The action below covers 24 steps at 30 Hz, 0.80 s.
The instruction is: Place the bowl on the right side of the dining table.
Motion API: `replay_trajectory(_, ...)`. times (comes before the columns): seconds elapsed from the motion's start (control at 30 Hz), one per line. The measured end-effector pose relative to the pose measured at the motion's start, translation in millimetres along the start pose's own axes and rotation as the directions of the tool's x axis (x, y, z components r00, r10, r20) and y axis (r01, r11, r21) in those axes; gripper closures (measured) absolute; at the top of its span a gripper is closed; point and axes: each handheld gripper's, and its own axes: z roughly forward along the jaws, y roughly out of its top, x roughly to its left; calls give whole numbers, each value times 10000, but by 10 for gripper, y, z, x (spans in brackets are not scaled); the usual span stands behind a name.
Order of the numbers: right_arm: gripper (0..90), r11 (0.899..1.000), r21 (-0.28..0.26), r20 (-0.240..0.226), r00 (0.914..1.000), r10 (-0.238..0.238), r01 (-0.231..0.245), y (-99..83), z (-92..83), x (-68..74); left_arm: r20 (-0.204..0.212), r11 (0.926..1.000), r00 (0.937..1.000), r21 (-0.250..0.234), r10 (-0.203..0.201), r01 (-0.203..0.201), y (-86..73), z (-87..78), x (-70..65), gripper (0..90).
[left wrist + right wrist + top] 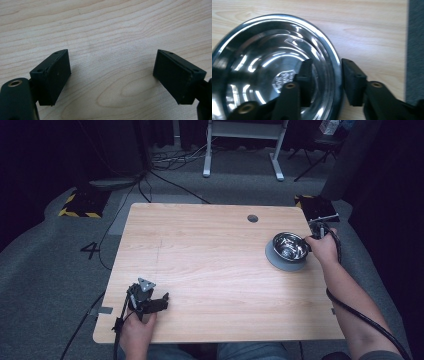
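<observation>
A shiny steel bowl stands on a round grey mat near the table's right edge. My right gripper reaches it from the right. In the right gripper view the right gripper straddles the bowl's rim, one jaw inside the bowl and one outside. Both pads stand off the metal, so the jaws are open. My left gripper rests low near the table's front left corner. Its jaws are spread wide over bare wood with nothing between them.
The wooden table has a round cable hole near its back edge. Beyond it are floor cables, a white desk frame and yellow-black marked plates. Grey carpet lies past the table's right edge.
</observation>
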Motion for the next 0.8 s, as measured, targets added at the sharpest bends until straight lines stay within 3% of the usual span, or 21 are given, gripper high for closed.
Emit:
replay_trajectory(0.13, 499, 9985, -531, 223, 9997, -97, 109, 15, -59, -35, 0, 10000, 10000, 6, 27, -27, 1, 0, 2, 147)
replay_trajectory(0.5, 500, 9873, -1416, 67, 9974, -712, 714, 108, -333, 85, -1, 10000, 10000, 3, 3, -3, 0, 0, 1, 147)
replay_trajectory(0.73, 499, 9701, -2006, -316, 9888, -1460, 1368, 153, -557, 276, -4, 10000, 10000, 13, -10, 10, 1, 0, 0, 146)
replay_trajectory(0.8, 499, 9591, -2272, -507, 9815, -1845, 1686, 169, -640, 381, -6, 10000, 10000, 8, -15, 15, 2, 1, 0, 146)
